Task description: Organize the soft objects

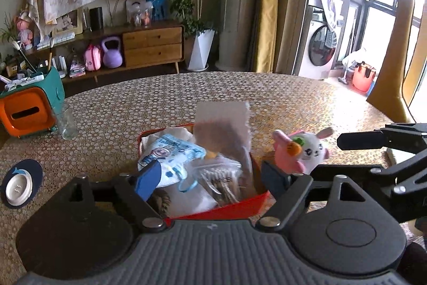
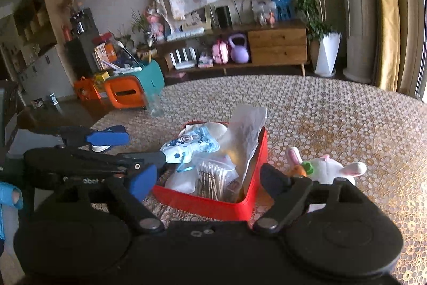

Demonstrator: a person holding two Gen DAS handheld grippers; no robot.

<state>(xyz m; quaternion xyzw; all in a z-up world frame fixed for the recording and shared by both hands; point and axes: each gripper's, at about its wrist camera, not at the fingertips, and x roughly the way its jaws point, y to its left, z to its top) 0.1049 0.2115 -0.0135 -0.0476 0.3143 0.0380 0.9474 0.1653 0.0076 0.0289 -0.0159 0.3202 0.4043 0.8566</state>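
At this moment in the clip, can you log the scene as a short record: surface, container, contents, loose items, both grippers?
surface: round table with dotted cloth
container: open red box, on table
contents: blue-printed white pack, bag of cotton swabs, clear plastic bag standing up
loose item: white rabbit plush with carrot, on table right of box
left gripper: open, empty, over box
right gripper: open, empty
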